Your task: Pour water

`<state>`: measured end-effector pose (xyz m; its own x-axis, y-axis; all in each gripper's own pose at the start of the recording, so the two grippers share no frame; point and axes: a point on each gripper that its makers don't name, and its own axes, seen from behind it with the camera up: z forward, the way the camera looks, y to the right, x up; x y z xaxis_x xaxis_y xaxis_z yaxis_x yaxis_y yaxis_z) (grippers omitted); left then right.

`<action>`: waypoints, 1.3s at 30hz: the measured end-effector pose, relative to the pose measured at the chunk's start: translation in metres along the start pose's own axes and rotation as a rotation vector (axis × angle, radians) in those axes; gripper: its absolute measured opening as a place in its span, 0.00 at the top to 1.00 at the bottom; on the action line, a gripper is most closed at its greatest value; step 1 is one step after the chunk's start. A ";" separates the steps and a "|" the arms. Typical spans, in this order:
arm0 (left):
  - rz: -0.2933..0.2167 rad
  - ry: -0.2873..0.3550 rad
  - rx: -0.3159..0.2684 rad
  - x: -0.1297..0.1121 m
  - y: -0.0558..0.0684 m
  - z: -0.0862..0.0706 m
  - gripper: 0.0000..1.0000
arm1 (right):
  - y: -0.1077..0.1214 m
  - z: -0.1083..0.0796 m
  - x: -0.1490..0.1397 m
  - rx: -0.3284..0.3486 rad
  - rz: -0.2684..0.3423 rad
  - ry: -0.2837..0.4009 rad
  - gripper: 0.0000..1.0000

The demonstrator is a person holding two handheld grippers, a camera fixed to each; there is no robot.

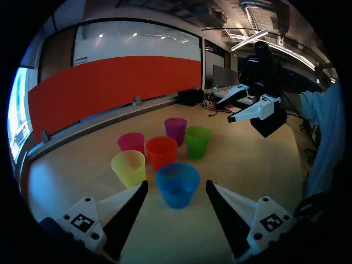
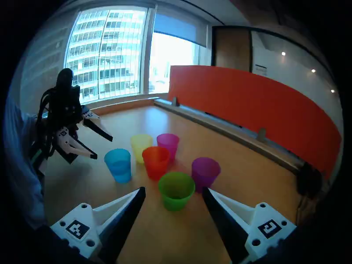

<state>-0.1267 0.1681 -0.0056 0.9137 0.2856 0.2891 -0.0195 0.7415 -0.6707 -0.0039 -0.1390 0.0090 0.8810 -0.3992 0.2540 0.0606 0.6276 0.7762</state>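
Left claw (image 1: 176, 181) agape before blue cup (image 1: 177, 192) (right claw (image 2: 173, 188) before green cup (image 2: 176, 192))

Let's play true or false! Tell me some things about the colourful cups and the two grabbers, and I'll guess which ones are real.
1. The yellow cup stands right beside the blue cup. True.
2. The left gripper is squeezing the blue cup. False: its jaws are open, and the blue cup sits just ahead of them, not gripped.
3. The green cup is the cup closest to the right gripper. True.
4. The orange cup has tipped over. False: it stands upright.
5. The right gripper's jaws are open. True.
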 end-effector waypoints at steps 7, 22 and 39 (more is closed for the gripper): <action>0.014 -0.052 -0.017 -0.014 0.002 0.009 0.02 | -0.001 0.010 -0.008 0.013 -0.004 -0.022 0.00; 0.016 -0.131 -0.061 -0.025 0.004 0.032 0.02 | 0.001 0.028 -0.017 0.034 -0.018 -0.057 0.00; 0.007 -0.147 -0.102 -0.024 0.007 0.054 0.02 | 0.004 0.045 -0.028 0.054 -0.017 -0.085 0.00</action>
<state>-0.1706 0.1994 0.0200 0.8444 0.3814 0.3762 0.0226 0.6763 -0.7363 -0.0497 -0.1550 0.0309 0.8367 -0.4663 0.2871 0.0475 0.5842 0.8102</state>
